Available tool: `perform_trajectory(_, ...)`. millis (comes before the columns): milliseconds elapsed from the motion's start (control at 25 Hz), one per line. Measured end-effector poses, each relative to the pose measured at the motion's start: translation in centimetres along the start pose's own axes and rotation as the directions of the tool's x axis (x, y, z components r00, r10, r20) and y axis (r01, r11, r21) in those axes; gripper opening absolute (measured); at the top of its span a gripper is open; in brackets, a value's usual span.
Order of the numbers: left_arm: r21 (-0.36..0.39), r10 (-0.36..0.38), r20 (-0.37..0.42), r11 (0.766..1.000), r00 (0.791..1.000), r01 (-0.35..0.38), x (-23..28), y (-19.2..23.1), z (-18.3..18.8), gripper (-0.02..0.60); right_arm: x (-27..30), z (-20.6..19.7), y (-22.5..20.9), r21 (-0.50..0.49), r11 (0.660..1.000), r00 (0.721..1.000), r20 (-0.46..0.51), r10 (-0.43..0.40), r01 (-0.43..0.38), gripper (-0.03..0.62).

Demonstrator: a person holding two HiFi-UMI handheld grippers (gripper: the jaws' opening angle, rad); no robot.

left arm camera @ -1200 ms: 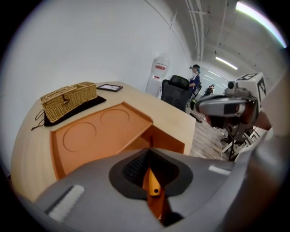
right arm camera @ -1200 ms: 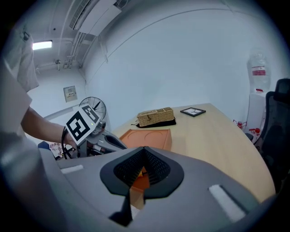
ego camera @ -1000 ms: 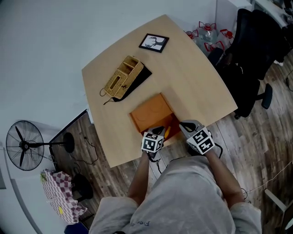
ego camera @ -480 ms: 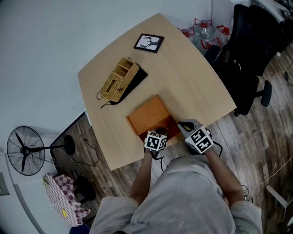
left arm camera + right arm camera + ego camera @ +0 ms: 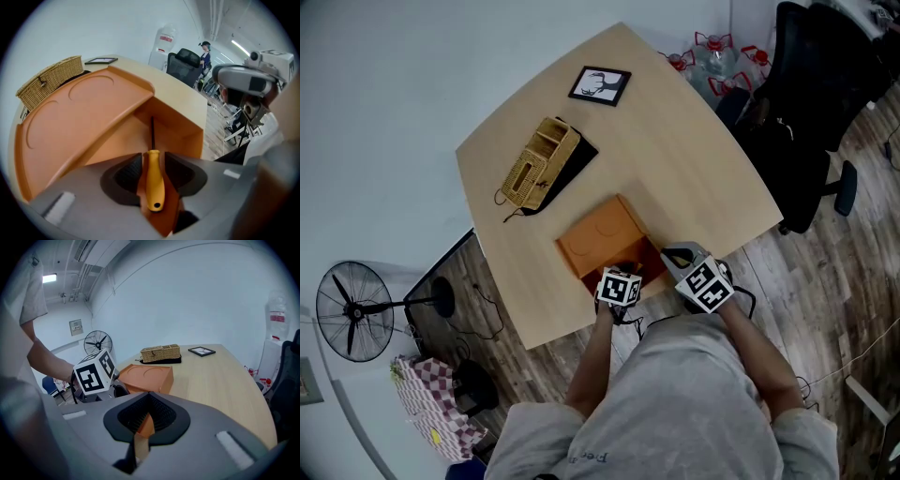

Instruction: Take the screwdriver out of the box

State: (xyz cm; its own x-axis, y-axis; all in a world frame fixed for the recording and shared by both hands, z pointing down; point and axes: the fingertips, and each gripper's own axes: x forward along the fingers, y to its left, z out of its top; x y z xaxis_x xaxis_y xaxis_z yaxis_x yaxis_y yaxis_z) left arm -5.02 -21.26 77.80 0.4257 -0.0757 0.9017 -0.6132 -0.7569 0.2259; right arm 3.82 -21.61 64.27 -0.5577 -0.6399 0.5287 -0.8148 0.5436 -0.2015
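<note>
An orange box (image 5: pixel 117 136) sits open near the table's front edge, its lid (image 5: pixel 600 239) folded back. Inside lies a screwdriver (image 5: pixel 153 180) with a yellow handle and a thin dark shaft pointing away from me. My left gripper (image 5: pixel 151 164) points steeply down into the box; its jaws are opening, and the handle lies between the pads (image 5: pixel 129 173) with a slim gap on each side. My right gripper (image 5: pixel 147 416) is shut on the box's thin orange wall (image 5: pixel 144 425), just right of the left gripper (image 5: pixel 626 274).
A wicker basket (image 5: pixel 534 161) on a black cloth and a small picture frame (image 5: pixel 600 84) stand at the far side of the wooden table (image 5: pixel 694 159). A black office chair (image 5: pixel 811 112) and water bottles (image 5: pixel 712 52) are to the right, a floor fan (image 5: pixel 352 309) to the left.
My left gripper has sunk a little into the box, and the yellow handle that showed beside its marker cube is now hidden under it. The right gripper has stayed put.
</note>
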Motion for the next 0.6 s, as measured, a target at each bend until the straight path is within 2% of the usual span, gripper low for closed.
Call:
perform_trajectory(120,0.0,0.009,-0.025,1.0,1.0,-0.009,0.7,0.1,-0.4,0.207,0.3,-0.5,-0.4,-0.003,1.0,1.0,-0.011,0.012,-0.012,0.002)
perform_trajectory(320,0.048,0.112,-0.07,0.993,0.991,-0.109,0.4,0.4,-0.6,0.206,0.4,-0.2,-1.4,-0.035,0.999,1.0,-0.016,0.021,-0.022,0.002)
perform_trajectory(440,0.084,0.154,-0.055,0.985,0.987,-0.149,0.6,-0.4,0.4,0.189,0.8,-0.6,-1.9,-0.026,0.999,0.999,-0.023,0.031,-0.031,0.002)
perform_trajectory(600,0.056,0.166,-0.039,0.985,0.985,-0.164,0.4,-0.4,0.7,0.186,1.1,-1.0,-1.6,-0.023,0.999,0.999,-0.018,0.045,-0.046,0.002)
